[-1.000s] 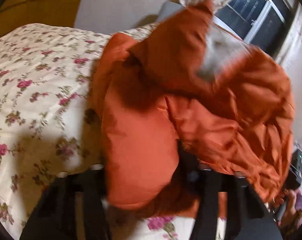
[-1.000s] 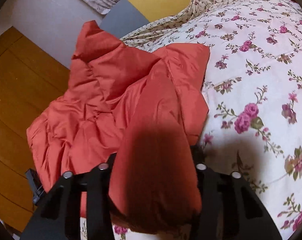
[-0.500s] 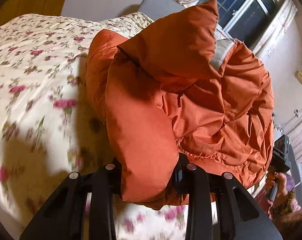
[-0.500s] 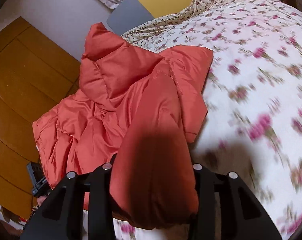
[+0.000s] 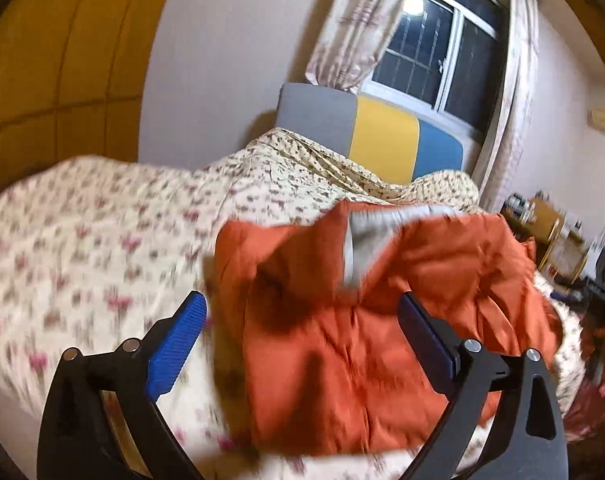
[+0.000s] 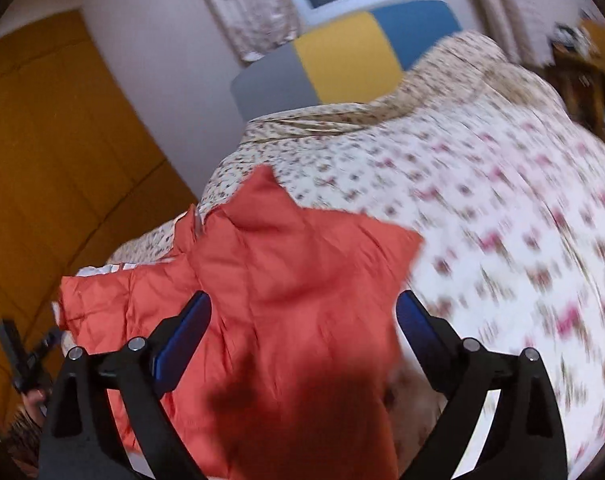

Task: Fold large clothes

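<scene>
An orange padded jacket [image 5: 366,336] with a grey inner lining patch lies bunched on the floral bedspread [image 5: 102,240]. It also shows in the right wrist view [image 6: 286,304]. My left gripper [image 5: 302,312] is open, its blue pads apart above the jacket and holding nothing. My right gripper [image 6: 302,312] is open too, above the jacket's near part, holding nothing. Both views are blurred by motion.
A grey, yellow and blue headboard [image 5: 366,136] stands at the bed's far end under a curtained window [image 5: 438,52]. A wooden wardrobe [image 6: 42,168] is to the left. A cluttered table [image 5: 550,232] stands right of the bed.
Both grippers were shut on folds of the jacket and have opened and let go. The jacket has dropped onto the bed, and both cameras have tilted up and pulled back.
</scene>
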